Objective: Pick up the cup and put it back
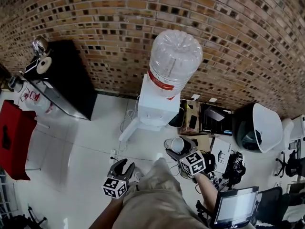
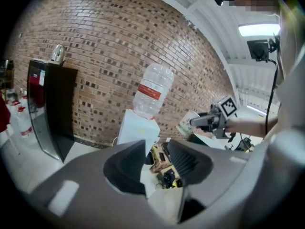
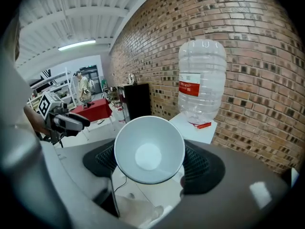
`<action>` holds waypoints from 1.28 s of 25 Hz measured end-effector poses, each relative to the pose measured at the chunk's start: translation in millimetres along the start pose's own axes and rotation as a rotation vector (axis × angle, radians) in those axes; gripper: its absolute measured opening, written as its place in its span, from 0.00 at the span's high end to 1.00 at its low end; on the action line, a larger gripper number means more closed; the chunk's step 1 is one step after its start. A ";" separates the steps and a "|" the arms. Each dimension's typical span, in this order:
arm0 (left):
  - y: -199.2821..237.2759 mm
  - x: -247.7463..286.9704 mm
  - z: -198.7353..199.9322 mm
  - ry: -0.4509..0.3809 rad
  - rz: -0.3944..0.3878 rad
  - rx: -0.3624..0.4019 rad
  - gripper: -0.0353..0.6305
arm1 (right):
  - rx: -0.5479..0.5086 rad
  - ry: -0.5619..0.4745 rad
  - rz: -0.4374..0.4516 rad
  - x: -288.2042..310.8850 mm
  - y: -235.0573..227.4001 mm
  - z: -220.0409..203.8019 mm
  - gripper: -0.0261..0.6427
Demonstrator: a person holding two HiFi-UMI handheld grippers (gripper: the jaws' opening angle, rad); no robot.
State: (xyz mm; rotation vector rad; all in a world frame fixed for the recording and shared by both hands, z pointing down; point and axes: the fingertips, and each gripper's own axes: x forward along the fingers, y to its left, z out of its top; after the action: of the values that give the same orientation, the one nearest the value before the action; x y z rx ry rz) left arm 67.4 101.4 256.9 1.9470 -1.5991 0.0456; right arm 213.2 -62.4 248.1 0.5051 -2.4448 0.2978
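The right gripper point(image 1: 178, 149) pinches the paper cup point(image 3: 149, 155) near the water dispenser point(image 1: 155, 104) (the left gripper point(image 2: 156, 150) is empty, jaws apart); squeezing harder could crush it.

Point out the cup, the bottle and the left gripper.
cup point(image 3: 149, 156): right gripper view, its inner bottom.
bottle point(image 3: 205, 104): right gripper view, its clear wall.
left gripper point(image 2: 156, 147): left gripper view, the gap between its jaw tips.

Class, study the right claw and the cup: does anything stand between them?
Nothing visible does. The cup sits inside the right claw, whose two pads press on its sides. The cup's open mouth faces the right gripper view's camera.
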 end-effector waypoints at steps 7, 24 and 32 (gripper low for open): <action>15.7 2.9 -16.0 0.030 0.075 -0.069 0.74 | -0.038 0.059 0.069 57.2 -11.0 -16.3 0.38; 54.9 103.8 -58.6 0.016 0.323 -0.174 0.84 | -0.194 0.344 0.135 283.7 -91.2 -187.3 0.38; 106.0 149.5 -125.0 -0.031 0.456 -0.298 0.84 | -0.390 0.393 0.262 379.6 -72.3 -272.3 0.38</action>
State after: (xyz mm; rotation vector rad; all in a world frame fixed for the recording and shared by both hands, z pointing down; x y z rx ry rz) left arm 55.3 20.1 462.9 1.3412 -1.9184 -0.0378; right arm 108.0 -146.5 701.3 -0.0445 -2.1043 0.0158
